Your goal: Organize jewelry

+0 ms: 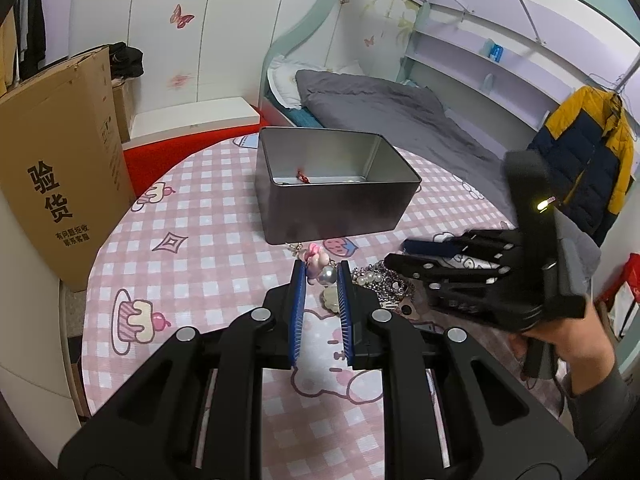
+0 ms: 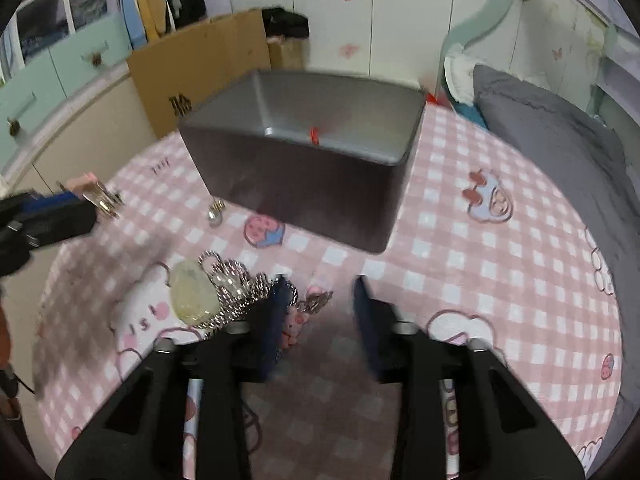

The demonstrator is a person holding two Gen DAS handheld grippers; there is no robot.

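Note:
My left gripper point(image 1: 322, 276) is shut on a pink charm with a silvery pearl point(image 1: 320, 267), just above the pink checked tablecloth point(image 1: 200, 248). In the right wrist view, that left gripper point(image 2: 86, 206) comes in from the left edge with the charm point(image 2: 98, 196) at its tips. An open grey metal tin point(image 1: 340, 216) point(image 2: 304, 192) stands beyond, with a small red piece point(image 1: 303, 177) point(image 2: 315, 135) inside. My right gripper point(image 2: 322, 312) point(image 1: 396, 254) is open over a pile of silver chains and pearls point(image 2: 232, 288) point(image 1: 384, 280). A pink bear charm point(image 2: 298, 320) lies against its left finger.
A pale oval pendant point(image 2: 192, 296) lies in the pile, and a loose pearl earring point(image 2: 215, 216) sits near the tin. A cardboard box point(image 1: 60, 180) stands left of the table. A grey bed point(image 1: 380, 108) lies behind it, with a yellow-and-navy jacket point(image 1: 592, 160) at the right.

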